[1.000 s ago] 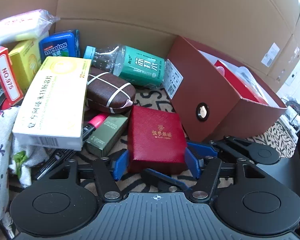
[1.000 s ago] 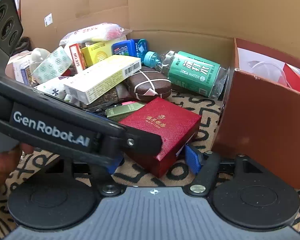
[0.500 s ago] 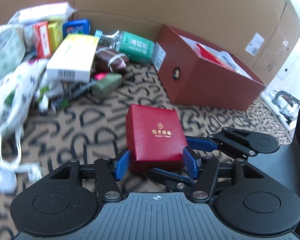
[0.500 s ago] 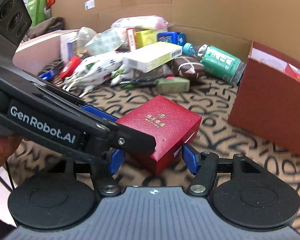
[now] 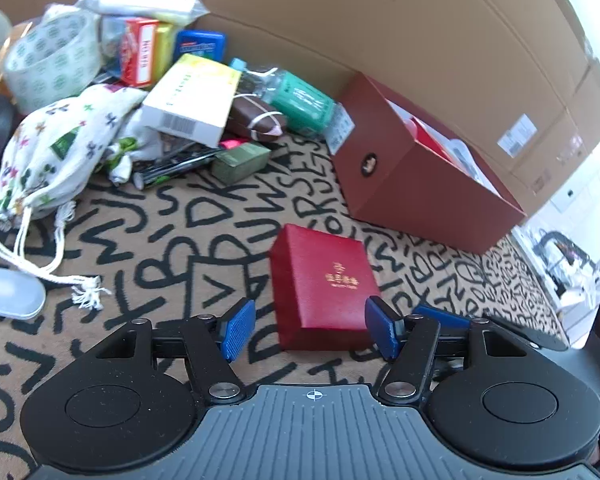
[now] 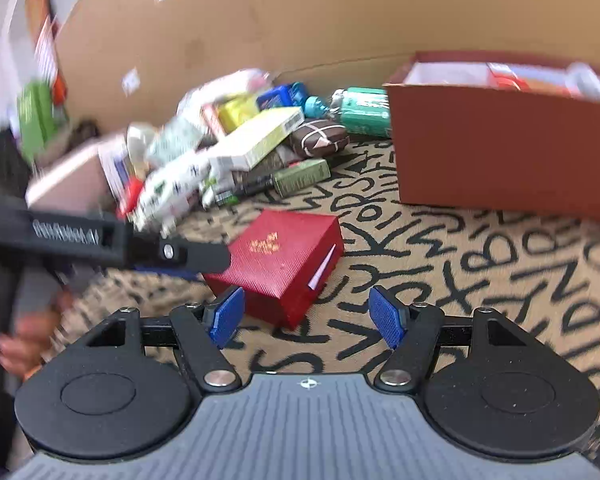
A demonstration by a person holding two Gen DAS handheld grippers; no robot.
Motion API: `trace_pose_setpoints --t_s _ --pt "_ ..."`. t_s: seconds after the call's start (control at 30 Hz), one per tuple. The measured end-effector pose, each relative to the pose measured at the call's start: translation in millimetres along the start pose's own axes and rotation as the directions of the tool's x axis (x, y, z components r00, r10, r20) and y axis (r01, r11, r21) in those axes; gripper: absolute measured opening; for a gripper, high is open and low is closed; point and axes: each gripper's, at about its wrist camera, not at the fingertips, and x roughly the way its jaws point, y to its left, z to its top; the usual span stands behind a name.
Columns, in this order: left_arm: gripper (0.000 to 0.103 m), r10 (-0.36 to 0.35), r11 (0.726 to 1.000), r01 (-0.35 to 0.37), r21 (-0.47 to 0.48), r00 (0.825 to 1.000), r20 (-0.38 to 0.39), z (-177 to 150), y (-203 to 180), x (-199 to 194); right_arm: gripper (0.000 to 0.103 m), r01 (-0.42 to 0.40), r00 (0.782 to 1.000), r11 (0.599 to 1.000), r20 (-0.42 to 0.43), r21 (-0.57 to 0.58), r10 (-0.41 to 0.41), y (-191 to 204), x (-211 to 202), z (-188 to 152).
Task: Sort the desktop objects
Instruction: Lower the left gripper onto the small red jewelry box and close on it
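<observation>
Nearest in the left wrist view, the left gripper [image 5: 310, 330] is seen with its ribbed blue pads [image 5: 236, 330] spread wide; its jaws have just been opening, and the near end of the red box [image 5: 320, 284] lies between them with a gap at each side, so nothing is gripped. The right gripper [image 6: 306, 318] is likewise spread, its jaws having just opened further, and only a corner of the red box [image 6: 280, 256] reaches between the textured blue pads [image 6: 386, 316] without being pressed. The box is flat and square, covered in a fine-grained red material with gold lettering on its lid, and it rests on a tan mat [image 5: 172, 248] printed with black letters. In the right wrist view the left gripper's black arm [image 6: 100, 236] is seen reaching in from the left toward the box, held level by a blurred hand [image 6: 24, 332]. Farther off, well apart from the box, a heap is seen: a printed cloth drawstring bag [image 5: 60, 152], a yellow-and-white carton [image 5: 192, 100], a green-labelled plastic bottle [image 5: 296, 100] and a roll of patterned tape [image 5: 52, 60]. To the right an open brown cardboard box [image 5: 416, 184] stands on the mat, and a corrugated cardboard wall [image 5: 380, 28] closes the scene behind.
</observation>
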Motion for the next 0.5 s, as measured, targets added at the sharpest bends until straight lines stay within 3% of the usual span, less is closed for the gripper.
trace_pose_setpoints --t_s 0.07,0.2,0.33,0.5 --pt "0.071 -0.012 1.0 0.012 -0.016 1.0 -0.006 1 3 2 0.073 -0.01 1.0 0.999 -0.007 0.035 0.011 -4 2 2" --pt "0.071 -0.055 0.998 0.055 -0.011 0.998 -0.023 7 2 10 0.073 0.008 1.0 1.0 -0.019 -0.01 -0.008 3 9 4" --pt "0.072 -0.059 0.998 0.06 0.027 0.998 -0.035 12 -4 18 0.079 0.007 0.999 0.996 -0.034 -0.095 -0.01 17 15 3" --pt "0.076 -0.05 0.996 0.053 0.068 0.998 -0.043 18 -13 26 0.082 0.023 0.999 0.993 -0.028 -0.118 -0.027 28 28 5"
